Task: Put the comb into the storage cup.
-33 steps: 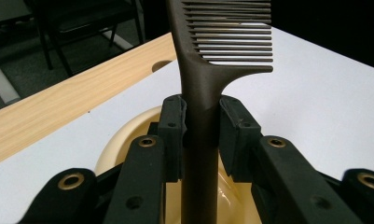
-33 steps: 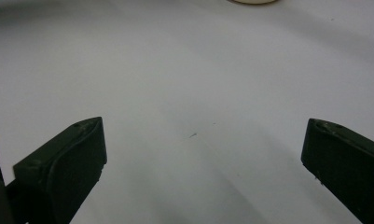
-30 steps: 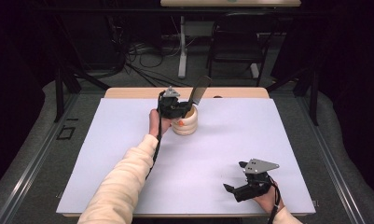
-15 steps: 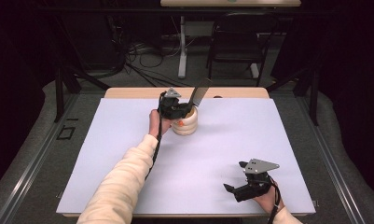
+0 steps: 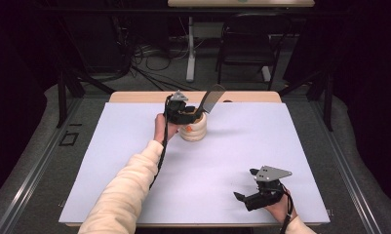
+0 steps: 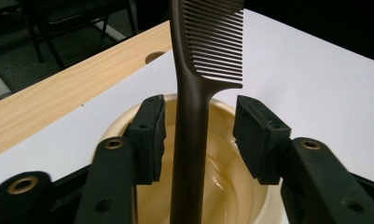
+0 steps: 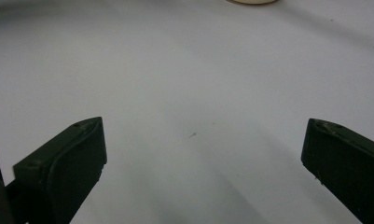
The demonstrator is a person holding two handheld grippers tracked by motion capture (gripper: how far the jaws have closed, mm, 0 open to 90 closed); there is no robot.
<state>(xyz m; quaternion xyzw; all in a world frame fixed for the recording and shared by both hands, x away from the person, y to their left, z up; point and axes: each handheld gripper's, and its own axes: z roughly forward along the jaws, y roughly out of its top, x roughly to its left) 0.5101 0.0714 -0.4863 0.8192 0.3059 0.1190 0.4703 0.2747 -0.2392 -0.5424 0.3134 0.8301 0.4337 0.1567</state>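
One comb [image 6: 194, 93] is standing handle-down in one cream cup [image 5: 194, 130] at the far middle of the white table [image 5: 110, 161]. The left gripper [image 6: 199, 140] is hovering over the cup, its jaws just opening, pads clear of the handle between them. The right gripper [image 5: 246, 195] is resting near the front edge, jaws spread wide, holding nothing.

On the table [image 5: 134, 165] there is one comb [image 6: 194, 93] and one cup [image 5: 193, 130]. Two grippers are in use, the left gripper [image 6: 198, 135] and the right gripper [image 5: 242, 195]. Behind the table stands one chair [image 5: 246, 53].
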